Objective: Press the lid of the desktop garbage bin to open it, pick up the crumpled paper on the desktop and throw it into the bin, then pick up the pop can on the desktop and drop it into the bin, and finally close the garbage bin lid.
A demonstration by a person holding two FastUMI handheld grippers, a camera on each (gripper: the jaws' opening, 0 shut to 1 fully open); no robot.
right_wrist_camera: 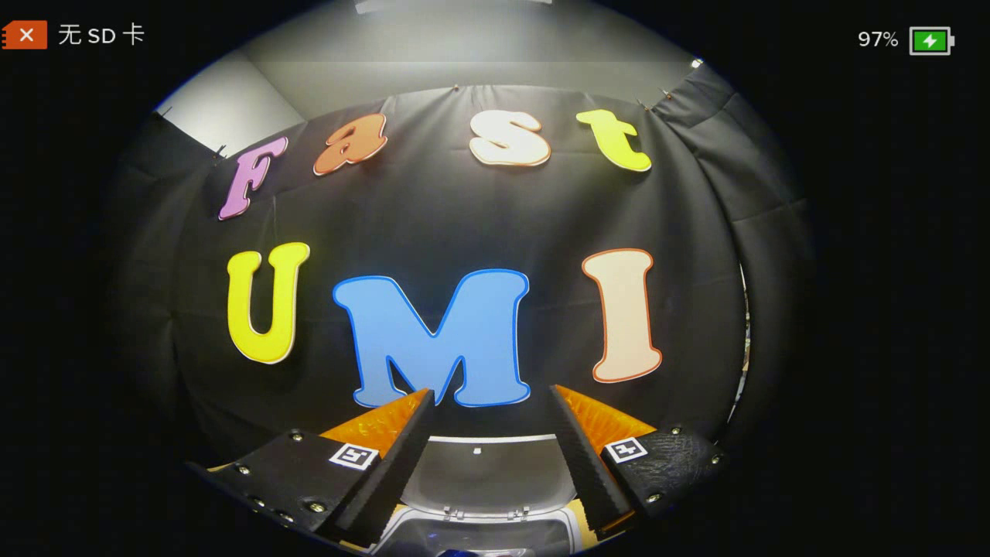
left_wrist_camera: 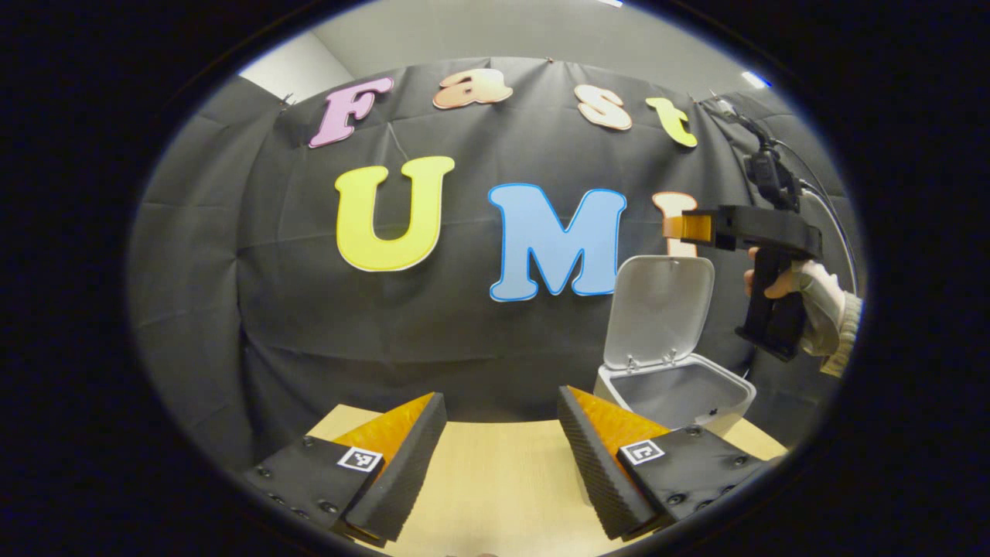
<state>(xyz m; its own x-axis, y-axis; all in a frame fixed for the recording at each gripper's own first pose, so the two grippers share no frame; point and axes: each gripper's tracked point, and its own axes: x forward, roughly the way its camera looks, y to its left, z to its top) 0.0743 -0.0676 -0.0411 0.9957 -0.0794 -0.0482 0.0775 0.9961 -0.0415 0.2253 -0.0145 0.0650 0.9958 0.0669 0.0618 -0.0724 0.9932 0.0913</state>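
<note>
With the bin (left_wrist_camera: 674, 391) at the table's far right edge, lid (left_wrist_camera: 659, 309) raised, and both grippers, left (left_wrist_camera: 501, 456) and right (right_wrist_camera: 490, 456), wide apart and empty, closing the lid probably comes next.

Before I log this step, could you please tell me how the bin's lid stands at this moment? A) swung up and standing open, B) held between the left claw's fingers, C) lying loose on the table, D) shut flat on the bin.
A: in the left gripper view the lid stands upright on its hinge behind the open bin, with the inside of the bin exposed.
</note>
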